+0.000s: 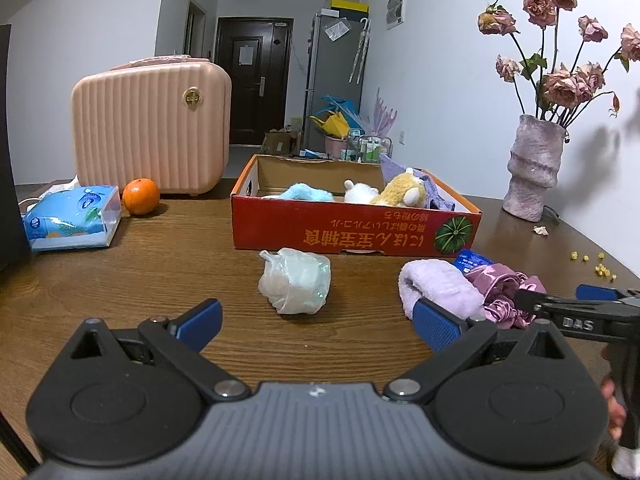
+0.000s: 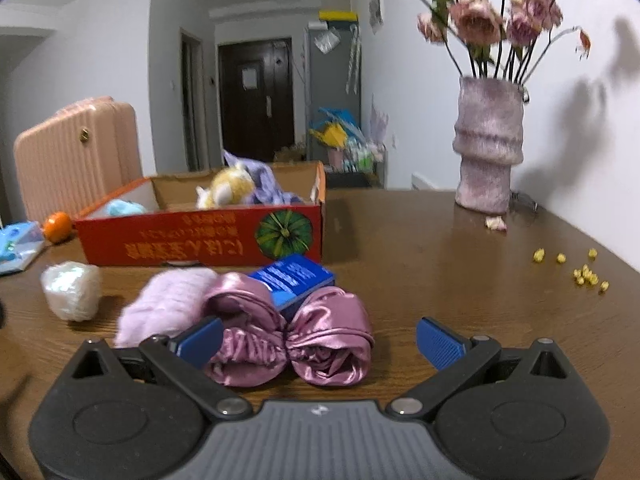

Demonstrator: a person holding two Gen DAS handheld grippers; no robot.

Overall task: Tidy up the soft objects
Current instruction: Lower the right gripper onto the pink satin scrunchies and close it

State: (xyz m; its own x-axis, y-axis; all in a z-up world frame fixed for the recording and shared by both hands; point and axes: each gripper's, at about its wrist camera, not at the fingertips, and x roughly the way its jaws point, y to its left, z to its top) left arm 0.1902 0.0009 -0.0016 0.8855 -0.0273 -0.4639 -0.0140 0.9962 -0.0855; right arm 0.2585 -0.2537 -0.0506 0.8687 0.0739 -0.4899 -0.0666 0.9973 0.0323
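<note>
A red cardboard box (image 1: 356, 232) (image 2: 200, 240) stands mid-table. It holds a blue plush (image 1: 306, 192), a white plush (image 1: 360, 191), a yellow plush (image 1: 400, 192) (image 2: 228, 190) and a purple cloth (image 2: 268, 184). In front of it lie a plastic-wrapped bundle (image 1: 296, 280) (image 2: 72, 288), a lilac fluffy towel (image 1: 436, 284) (image 2: 168, 300) and a pink satin piece (image 1: 504, 292) (image 2: 288, 344). A small blue carton (image 2: 292, 280) rests against the satin. My left gripper (image 1: 318, 324) is open just short of the bundle. My right gripper (image 2: 320, 340) is open, its fingers either side of the satin.
A pink ribbed case (image 1: 152, 128), an orange (image 1: 140, 196) and a blue tissue pack (image 1: 72, 216) sit at the left. A mauve vase (image 1: 532, 168) of dried roses stands at the right by the wall, with yellow crumbs (image 2: 588, 276) scattered nearby on the wooden table (image 1: 180, 264).
</note>
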